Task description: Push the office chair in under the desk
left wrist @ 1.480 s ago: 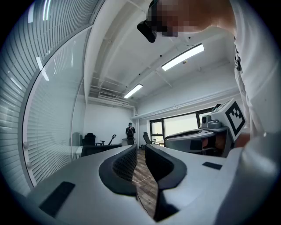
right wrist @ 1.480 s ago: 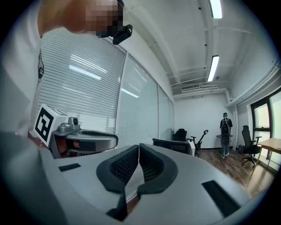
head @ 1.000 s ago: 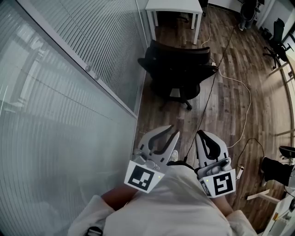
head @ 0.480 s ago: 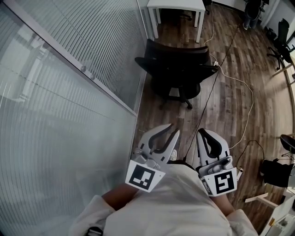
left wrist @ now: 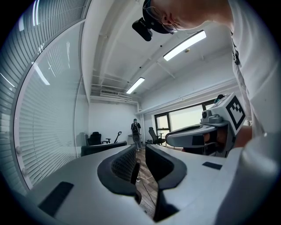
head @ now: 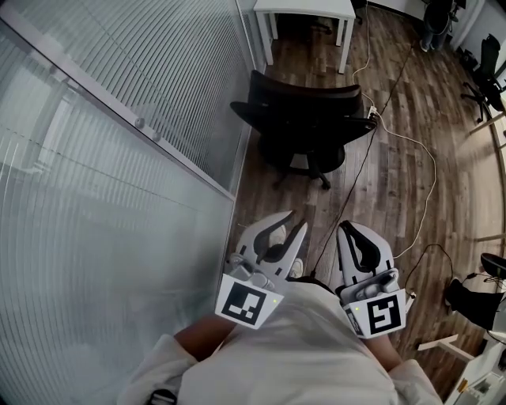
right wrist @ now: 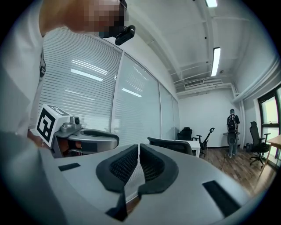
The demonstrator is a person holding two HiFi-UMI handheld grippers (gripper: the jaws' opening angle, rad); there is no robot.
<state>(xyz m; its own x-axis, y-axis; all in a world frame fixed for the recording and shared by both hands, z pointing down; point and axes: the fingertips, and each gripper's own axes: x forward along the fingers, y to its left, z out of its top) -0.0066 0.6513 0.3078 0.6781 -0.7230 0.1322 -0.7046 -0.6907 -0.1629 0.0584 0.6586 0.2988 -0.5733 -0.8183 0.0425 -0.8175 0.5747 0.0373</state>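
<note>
The black office chair (head: 304,111) stands on the wood floor with its back toward me, out from the white desk (head: 304,9) behind it. Both grippers are held close to my body, well short of the chair and apart from it. My left gripper (head: 292,225) is shut with nothing between its jaws; in the left gripper view my left gripper (left wrist: 140,151) points level past the chair's back (left wrist: 99,150). My right gripper (head: 353,232) is shut and empty too. Beyond my right gripper (right wrist: 139,149), the right gripper view shows the chair (right wrist: 171,145) and desk (right wrist: 195,147).
A glass wall with blinds (head: 118,158) runs close along the left. White and black cables (head: 419,158) trail over the floor right of the chair. Other office chairs (head: 482,55) and a standing person (right wrist: 233,132) are at the far end of the room.
The chair and desk have slid slightly up in the head view. Both grippers keep the same pose in front of my body, still shut and empty.
</note>
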